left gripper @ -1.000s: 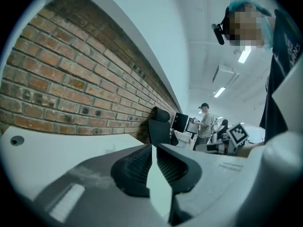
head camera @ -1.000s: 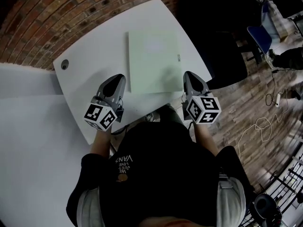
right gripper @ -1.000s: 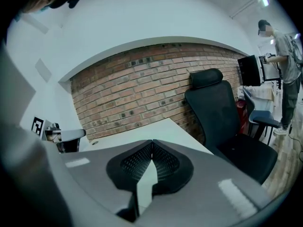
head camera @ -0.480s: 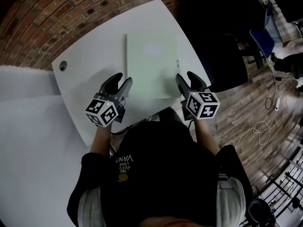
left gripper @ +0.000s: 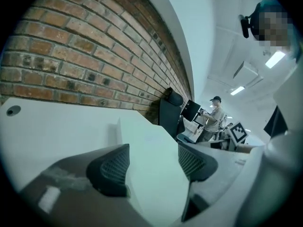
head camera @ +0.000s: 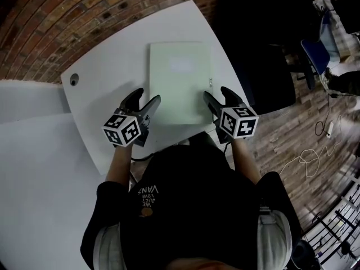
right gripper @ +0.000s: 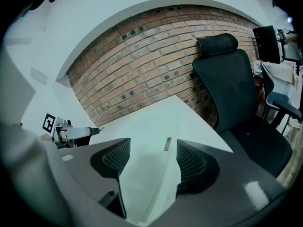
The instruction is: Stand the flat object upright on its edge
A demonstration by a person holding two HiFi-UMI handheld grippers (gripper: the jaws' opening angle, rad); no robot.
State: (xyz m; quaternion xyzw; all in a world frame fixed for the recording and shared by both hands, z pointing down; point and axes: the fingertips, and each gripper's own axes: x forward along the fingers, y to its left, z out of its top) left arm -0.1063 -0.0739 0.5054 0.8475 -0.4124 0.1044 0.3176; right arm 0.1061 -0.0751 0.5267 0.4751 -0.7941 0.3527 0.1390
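Observation:
A pale green flat panel [head camera: 180, 77] lies flat on the white table [head camera: 112, 61], with a small label [head camera: 210, 83] on its right edge. My left gripper [head camera: 146, 100] is at the panel's near left corner. Its jaws have just been opening and stand open, with the panel's [left gripper: 151, 160] corner in the gap and the pads [left gripper: 113, 167] clear of it. My right gripper [head camera: 216, 96] is at the near right corner, jaws likewise just opened. The panel's [right gripper: 147, 174] right edge runs between them, untouched by the fingers [right gripper: 194, 167].
A round cable hole [head camera: 74, 80] is in the table's far left corner. A brick wall [head camera: 84, 16] runs behind the table. A black office chair [head camera: 264, 66] stands close to the table's right side. Cables [head camera: 306, 156] lie on the wooden floor.
Both grippers were shut a second ago and are now open. They have moved down and forward to the panel's near corners. The panel has not moved.

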